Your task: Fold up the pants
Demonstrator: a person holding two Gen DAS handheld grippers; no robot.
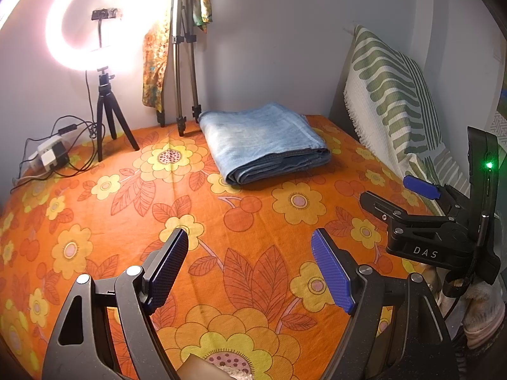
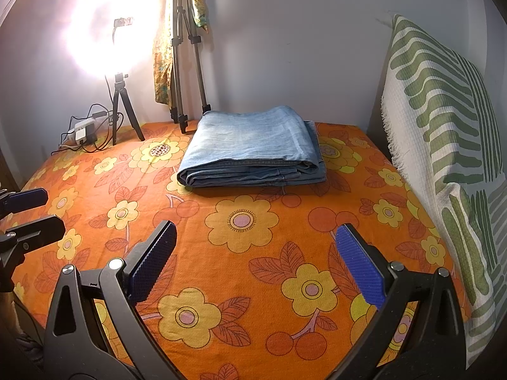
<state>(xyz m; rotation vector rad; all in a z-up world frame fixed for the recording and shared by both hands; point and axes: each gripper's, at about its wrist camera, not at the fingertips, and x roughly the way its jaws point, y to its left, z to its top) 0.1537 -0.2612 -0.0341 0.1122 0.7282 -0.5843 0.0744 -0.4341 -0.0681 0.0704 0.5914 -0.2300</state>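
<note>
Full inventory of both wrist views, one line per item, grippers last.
jeans: 1, light blue, folded, far centre of bed
bedsheet: 1, orange with yellow flowers, covers bed
ring light: 1, white, lit, on black mini tripod, far left
tall tripod: 1, grey, against back wall
hanging cloth: 1, orange-yellow print, beside tall tripod
power strip: 1, white, with cables, far-left corner
pillow: 1, white with green stripes, right side
left gripper: open, empty
right gripper: open, empty

My light blue denim pants [image 1: 263,141] lie folded into a thick, neat rectangular stack, flat on the orange floral bedspread [image 1: 240,253] near the far wall.
</note>
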